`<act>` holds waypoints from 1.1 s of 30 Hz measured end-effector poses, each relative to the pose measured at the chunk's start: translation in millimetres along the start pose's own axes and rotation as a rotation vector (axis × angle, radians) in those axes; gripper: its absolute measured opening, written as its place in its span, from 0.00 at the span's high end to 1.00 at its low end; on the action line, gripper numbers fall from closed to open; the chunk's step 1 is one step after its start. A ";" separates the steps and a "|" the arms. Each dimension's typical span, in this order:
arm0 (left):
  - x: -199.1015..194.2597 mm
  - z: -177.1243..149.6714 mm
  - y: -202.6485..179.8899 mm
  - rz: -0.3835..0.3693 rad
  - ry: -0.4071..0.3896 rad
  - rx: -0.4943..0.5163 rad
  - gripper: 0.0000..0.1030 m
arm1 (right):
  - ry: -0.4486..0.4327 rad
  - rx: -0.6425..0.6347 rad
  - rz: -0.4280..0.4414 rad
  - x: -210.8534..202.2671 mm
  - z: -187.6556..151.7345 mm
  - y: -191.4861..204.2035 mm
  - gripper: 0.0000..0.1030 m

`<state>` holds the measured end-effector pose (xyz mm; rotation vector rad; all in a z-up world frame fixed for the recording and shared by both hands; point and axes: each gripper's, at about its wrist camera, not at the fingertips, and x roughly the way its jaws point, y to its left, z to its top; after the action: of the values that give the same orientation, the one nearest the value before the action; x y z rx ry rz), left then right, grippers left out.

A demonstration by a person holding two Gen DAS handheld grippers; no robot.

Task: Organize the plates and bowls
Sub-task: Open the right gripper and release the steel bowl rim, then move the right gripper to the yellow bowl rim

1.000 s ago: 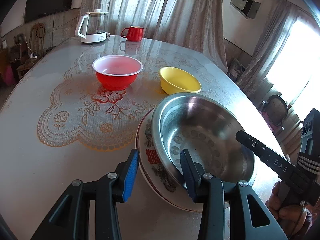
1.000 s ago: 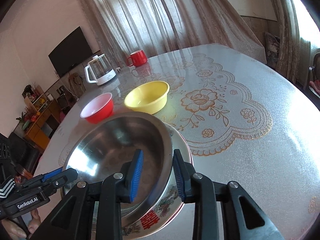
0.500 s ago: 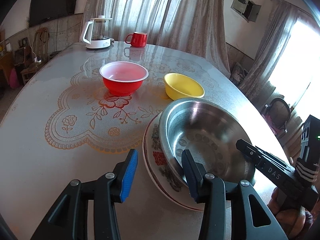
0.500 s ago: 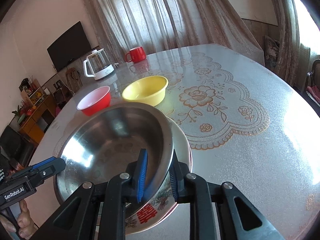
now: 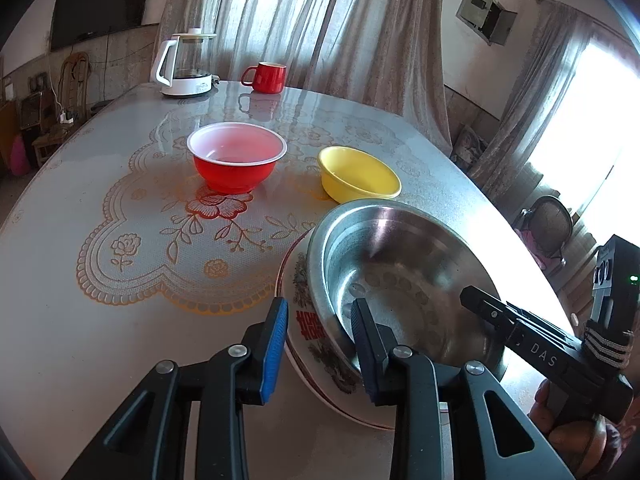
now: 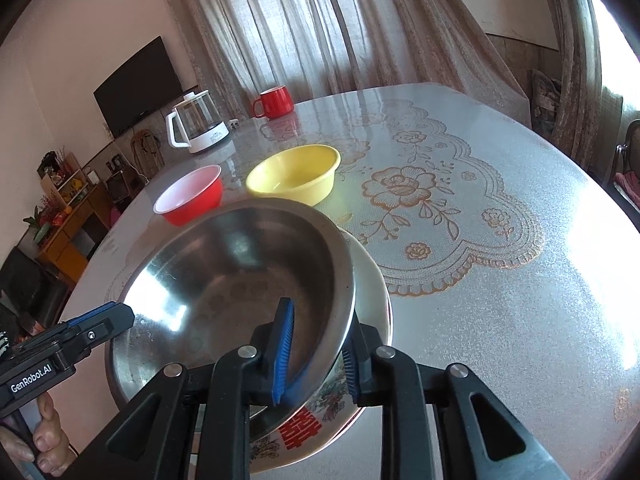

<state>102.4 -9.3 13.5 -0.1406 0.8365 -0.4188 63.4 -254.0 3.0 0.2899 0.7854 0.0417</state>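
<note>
So the steel bowl [image 5: 404, 284] sits tilted inside the floral plate [image 5: 304, 320] at the near edge of the table [image 5: 60, 320], leaning so its rim rides up over one side of the plate. The right gripper [image 6: 316, 354] has its blue pads pinching the bowl's rim, one finger inside the bowl and the other down between bowl and plate. In the right wrist view the plate [image 6: 372, 280] peeks out beside and under the steel bowl [image 6: 224, 280], with a red character on its rim facing the camera.

The left gripper [image 5: 318, 344] is spread wide, straddling the near edge of plate and bowl: one finger outside the plate, the other inside the bowl. Can't tell if either pad actually touches anything.

Further back, the yellow bowl [image 5: 359, 174] sits just behind the steel one, and the red bowl [image 5: 236, 157] stands beside it, a small gap between them. Both are upright on the lace-pattern mat [image 5: 160, 240].

At the far end of the table there's a glass kettle [image 5: 185, 65] and a red mug [image 5: 267, 77], well apart from the bowls. Curtains [image 5: 304, 20] hang behind, and a TV [image 6: 138, 84] is on the wall.
</note>
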 end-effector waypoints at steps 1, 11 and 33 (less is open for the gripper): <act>0.1 1.1 2.9 -0.005 0.000 -0.011 0.63 | 0.000 0.005 0.013 -0.7 -0.1 -1.8 0.78; -8.6 10.0 15.7 -0.022 -0.035 -0.059 0.56 | -0.051 0.135 0.124 -18.1 7.5 -25.1 0.68; 35.1 79.9 27.8 -0.056 0.063 0.020 0.52 | 0.080 0.358 0.410 24.9 79.5 -70.2 0.60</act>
<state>191.3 -1.8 34.7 -0.1331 0.8921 -0.4858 131.9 -336.9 19.9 0.7910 0.8002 0.3019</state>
